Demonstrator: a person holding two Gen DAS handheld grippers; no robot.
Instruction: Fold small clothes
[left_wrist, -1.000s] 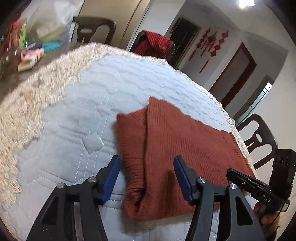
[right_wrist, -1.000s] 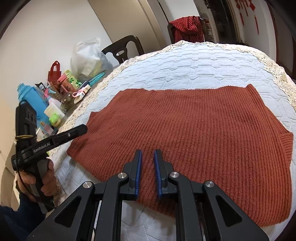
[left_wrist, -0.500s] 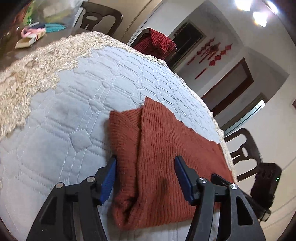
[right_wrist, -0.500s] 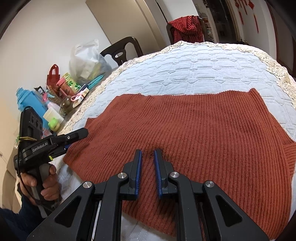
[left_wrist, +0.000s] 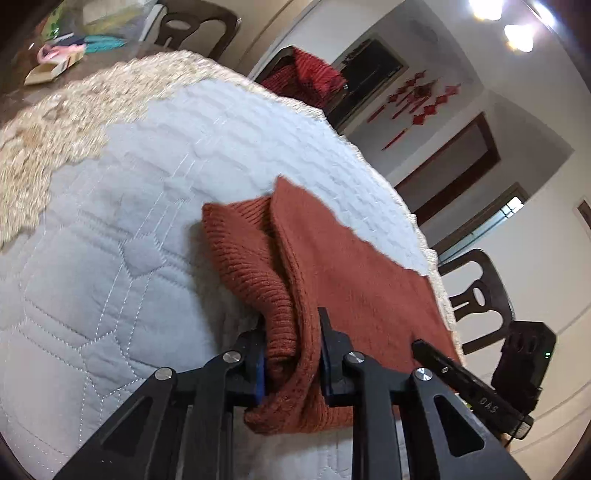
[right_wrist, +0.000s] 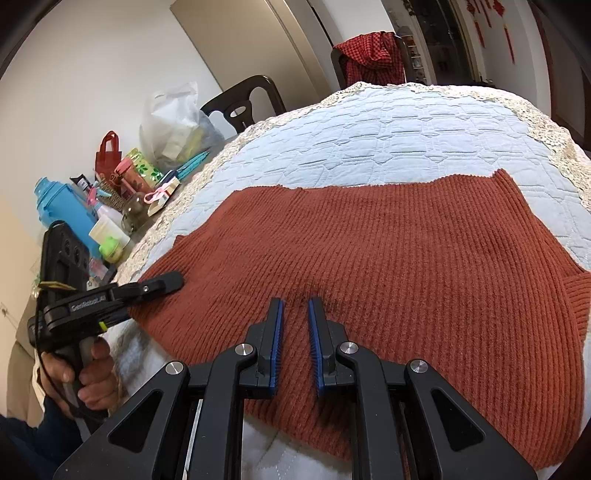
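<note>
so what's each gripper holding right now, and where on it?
Left gripper has just closed on the sweater, pinching its bunched near-left corner. Right gripper is nearly shut above the sweater, holding nothing.

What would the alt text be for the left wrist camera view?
The left claw has just been closing and now pinches a bunched edge of a rust-red sweater lying on a pale quilted table cover. The right claw shows at lower right.

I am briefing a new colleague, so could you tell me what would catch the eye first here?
The rust-red knitted sweater lies spread across the pale quilted table cover. The left gripper has just been closing and now pinches a bunched fold at the sweater's near corner, while the right gripper sits nearly shut over its near edge.
</note>
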